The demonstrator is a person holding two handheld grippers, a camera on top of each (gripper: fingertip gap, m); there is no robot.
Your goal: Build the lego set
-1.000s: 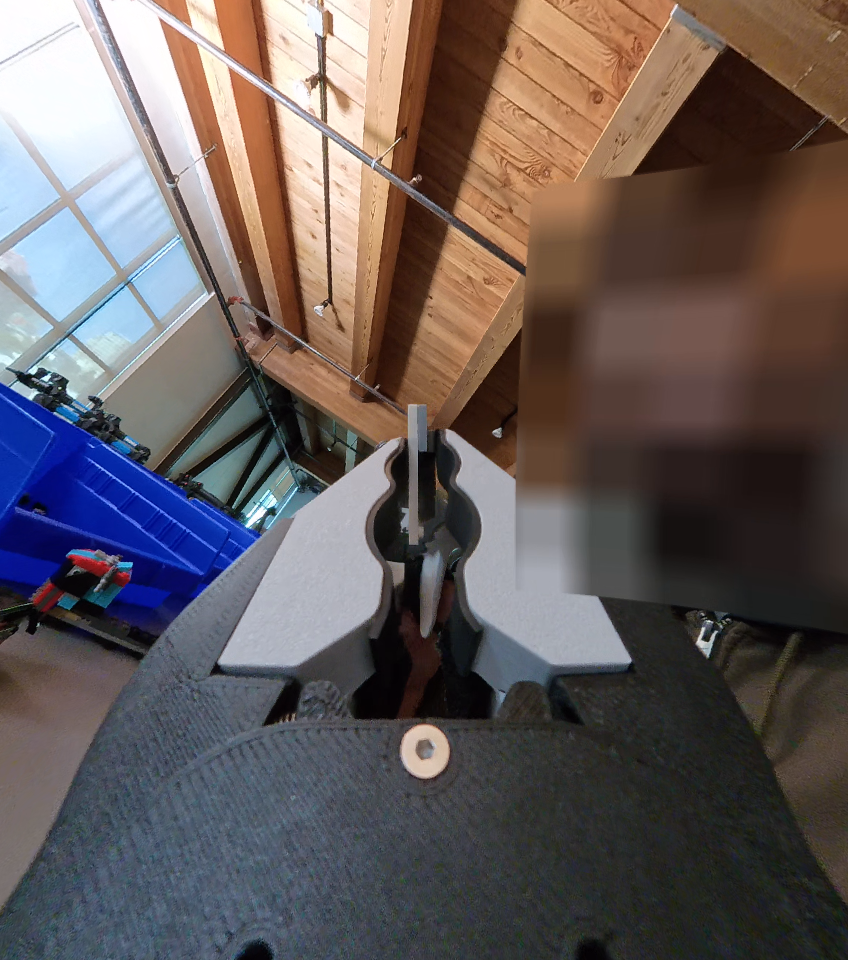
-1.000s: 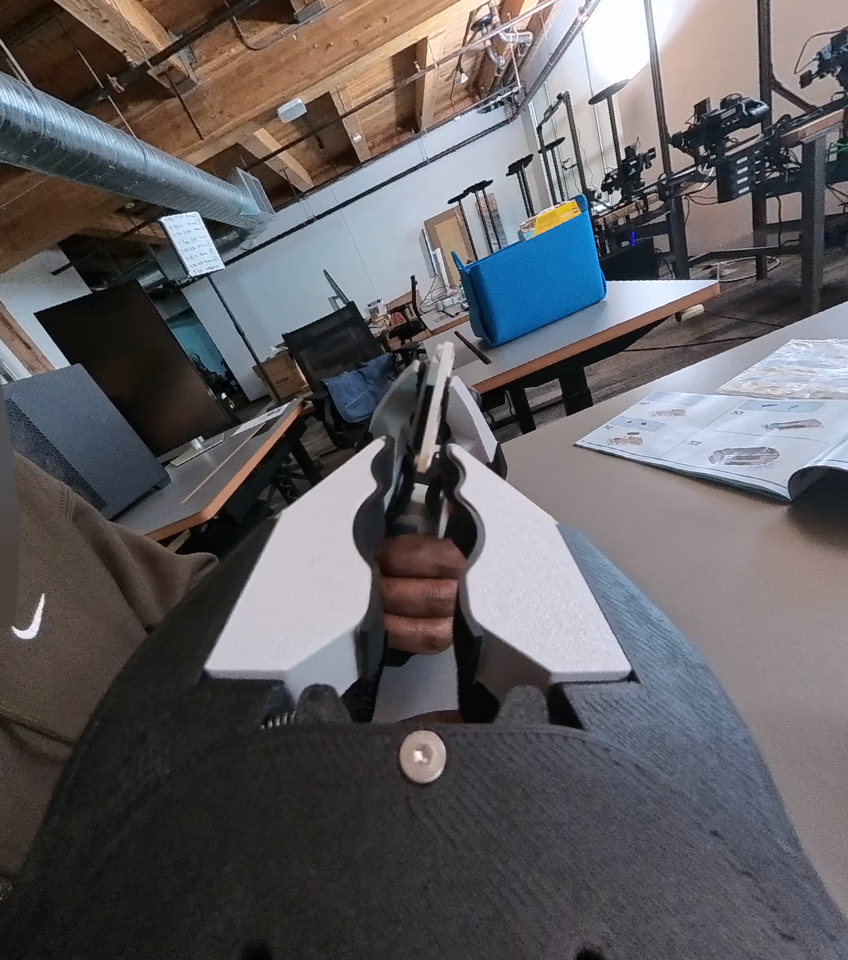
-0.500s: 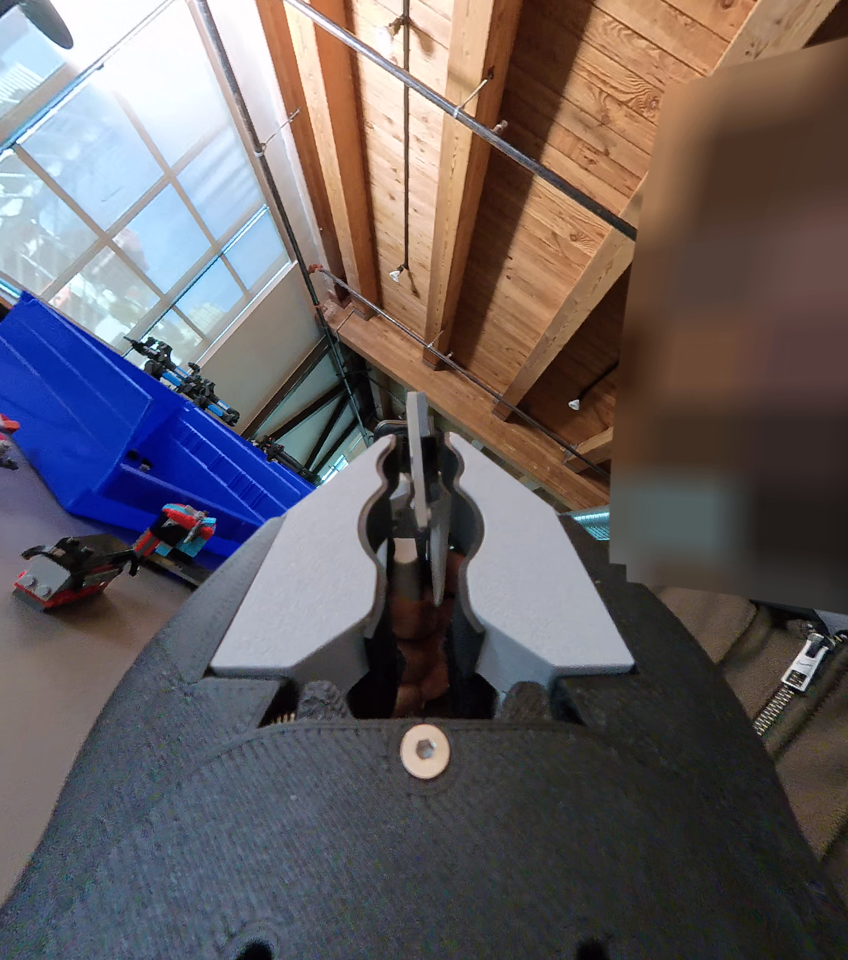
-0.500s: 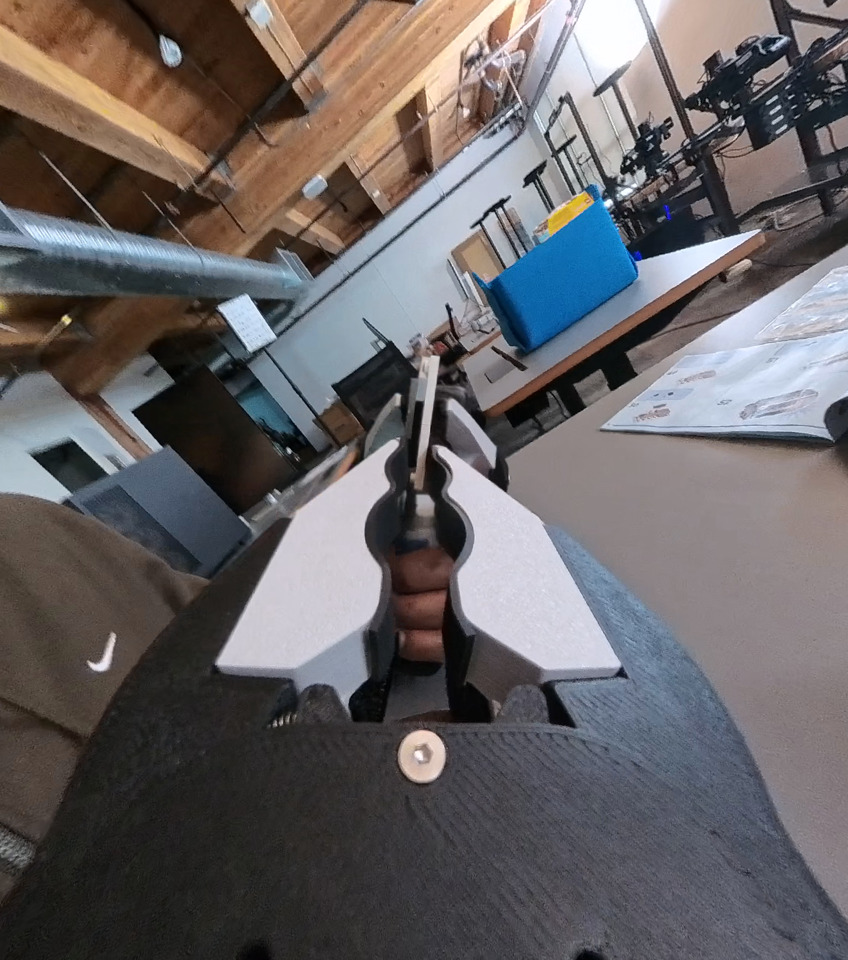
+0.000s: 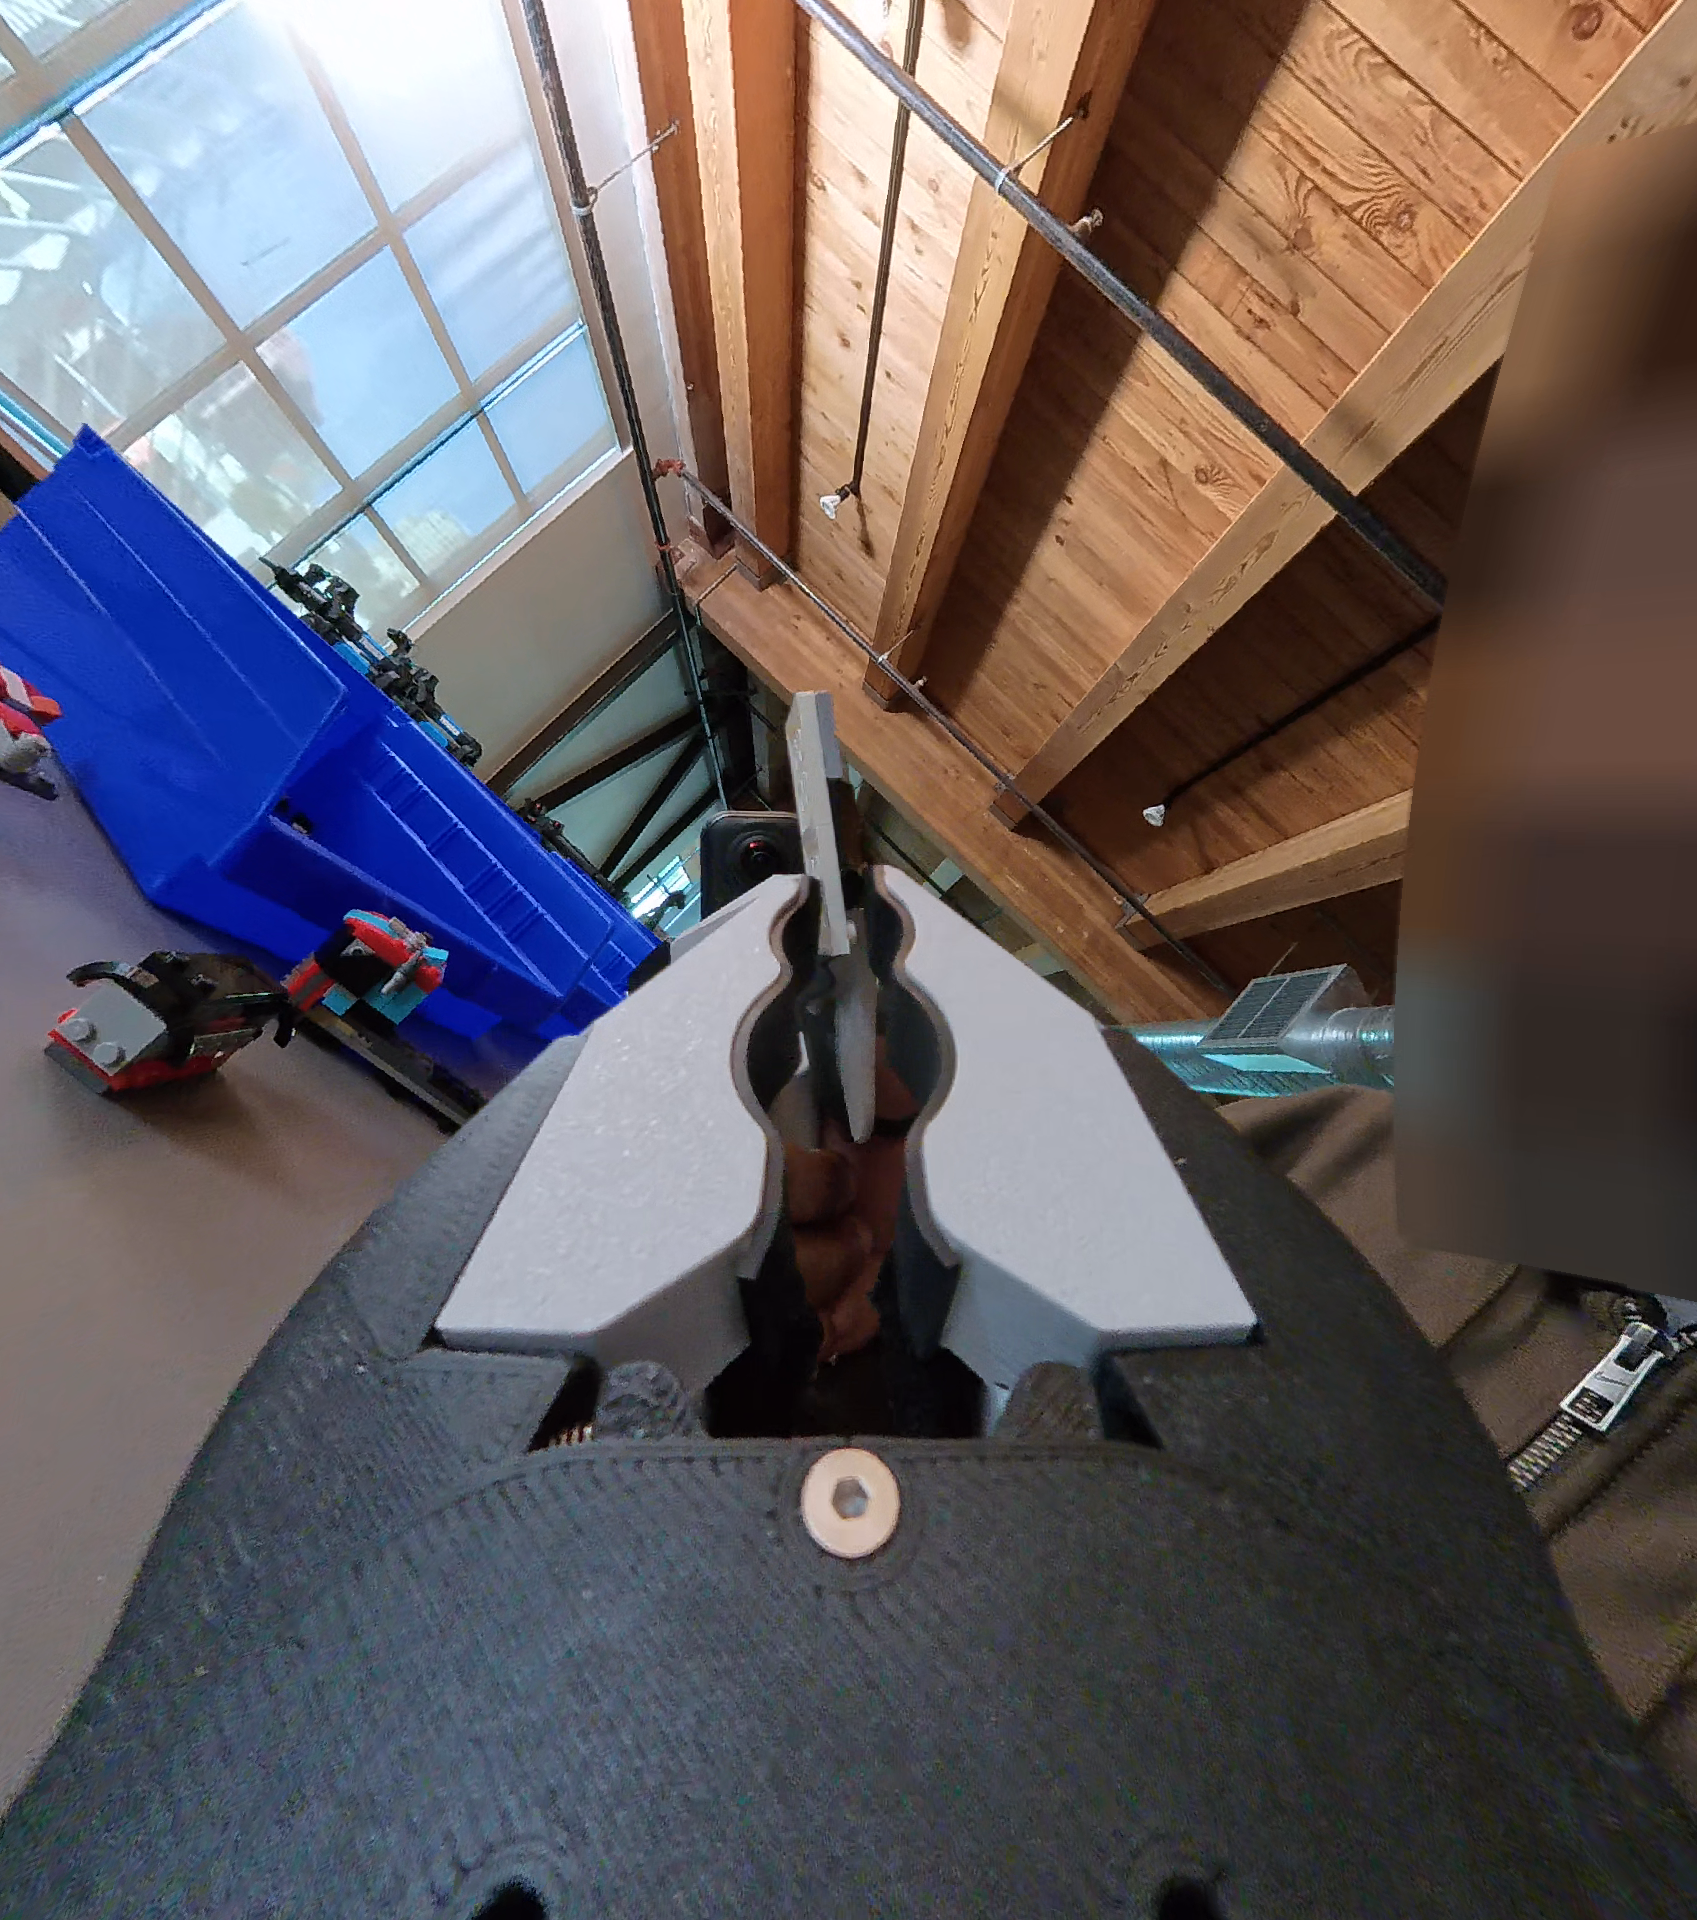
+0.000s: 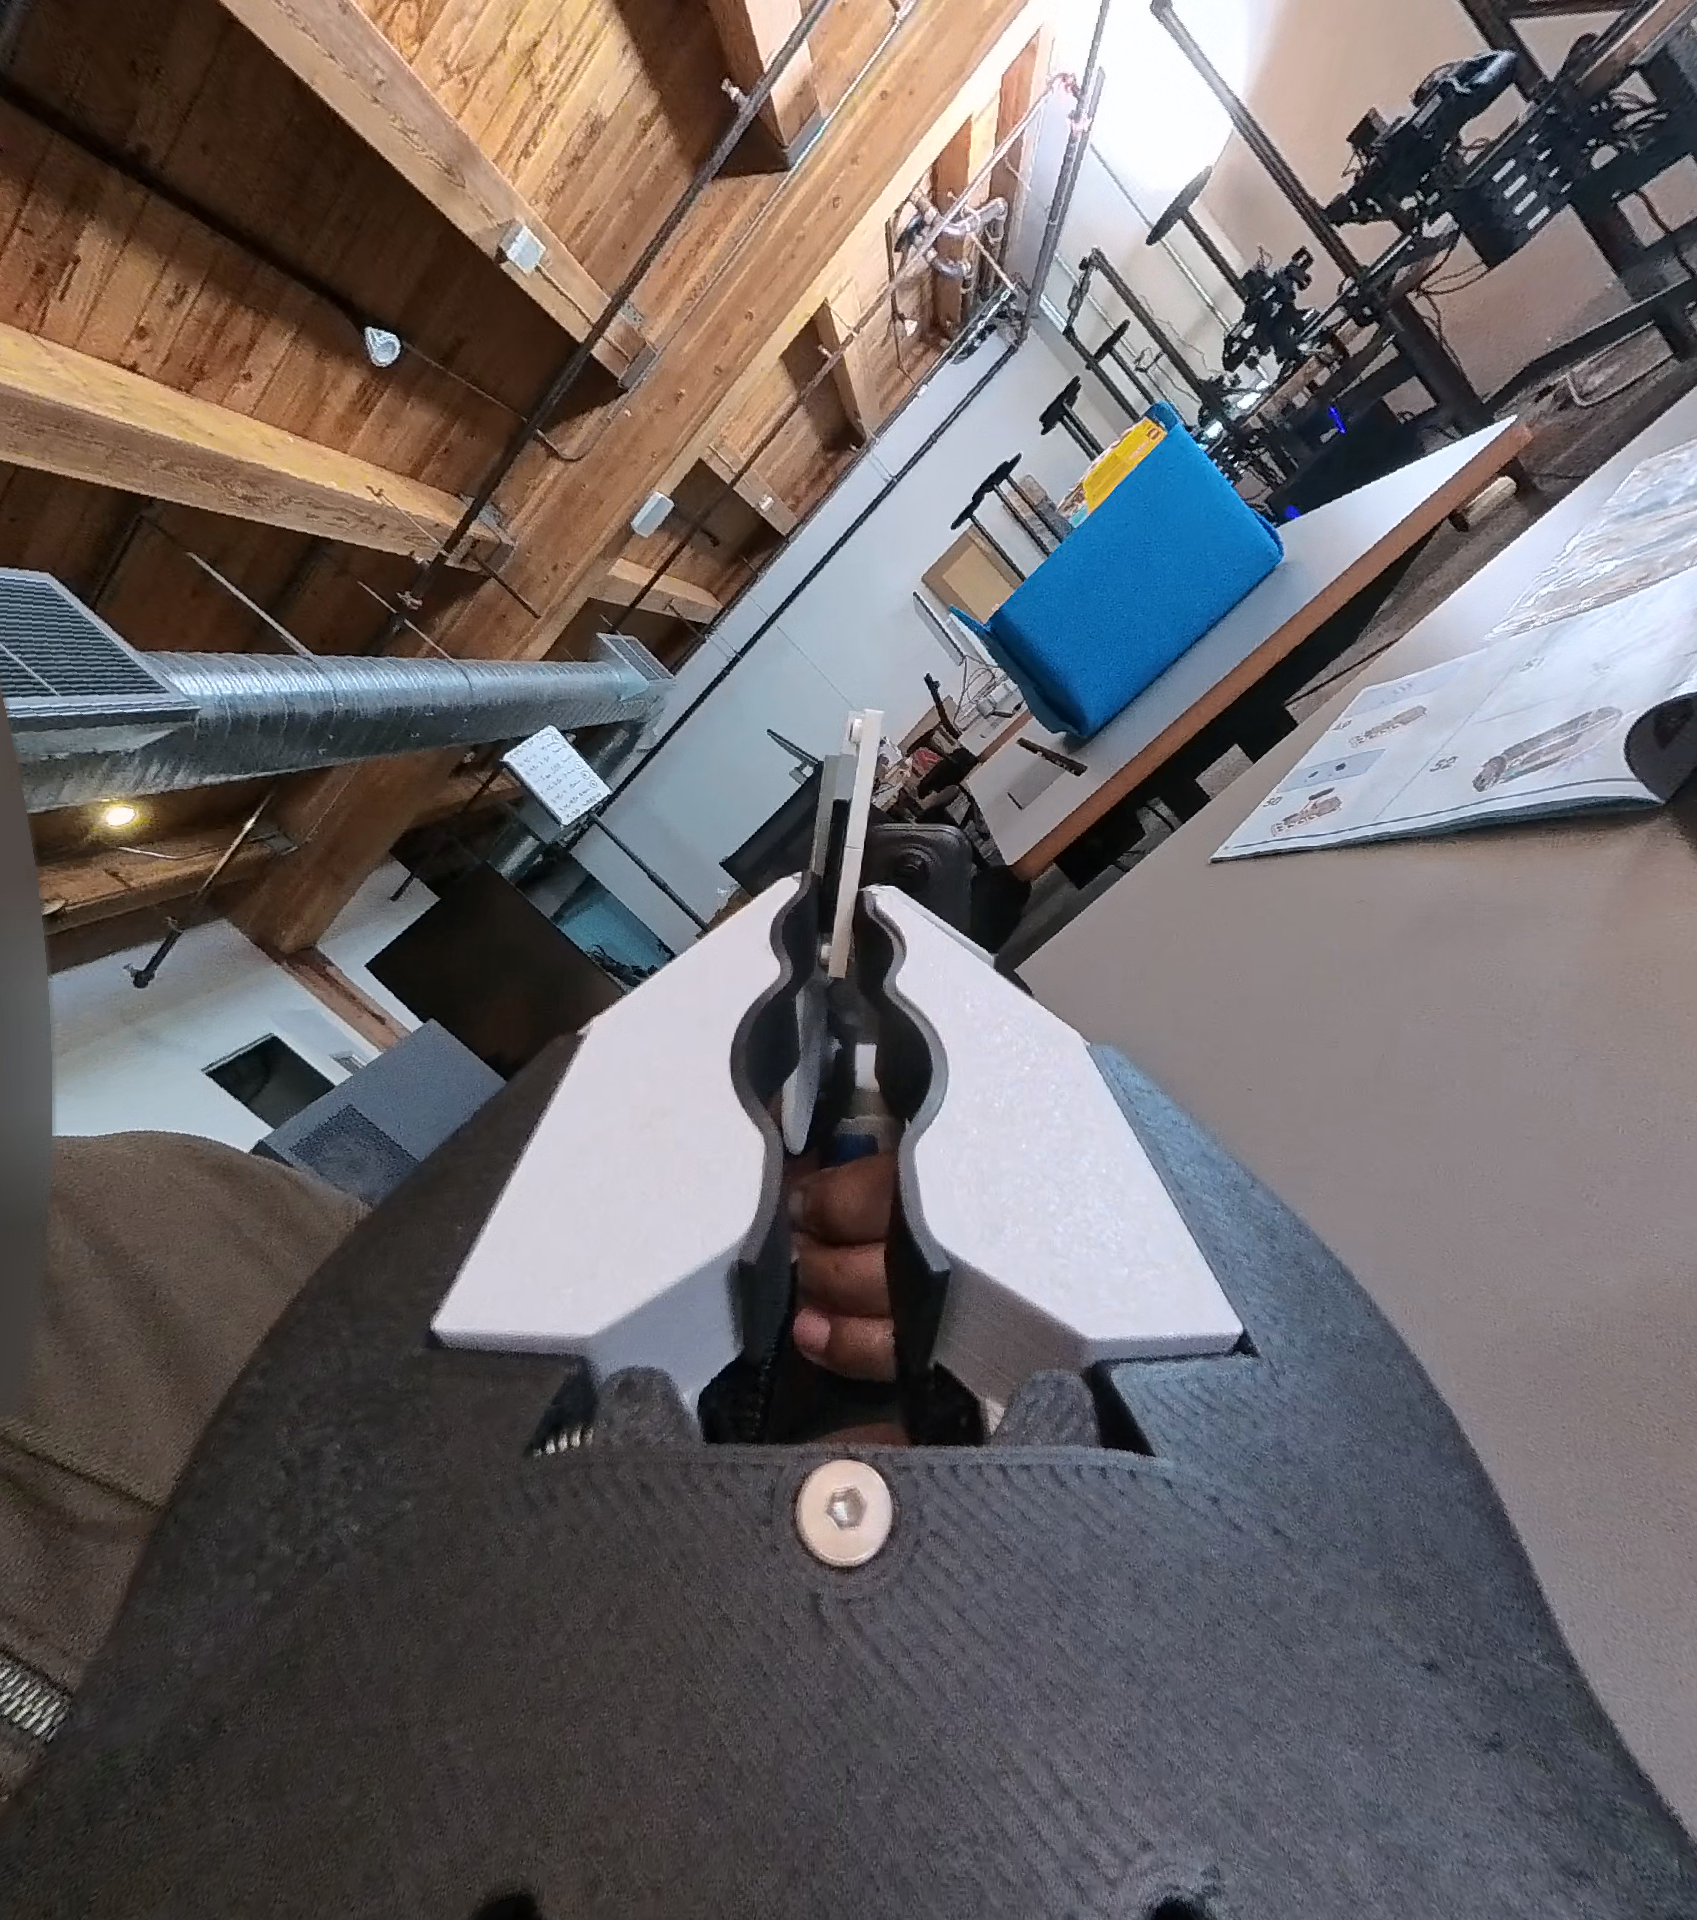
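Left gripper (image 5: 831, 904) clamped on thin grey plate (image 5: 816, 790), edge-on, raised off brown table (image 5: 96, 1247). Right gripper (image 6: 849, 914) pinching white plate stack (image 6: 852, 821). Near left: blue bin (image 5: 231, 727), brick models (image 5: 158, 1023). Near right: open booklet (image 6: 1509, 748).

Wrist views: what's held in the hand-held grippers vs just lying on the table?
Held:
- grey flat brick in the left hand-held gripper
- white flat brick in the right hand-held gripper

Lying about, on the table:
- blue bin
- red-and-black brick model
- open booklet
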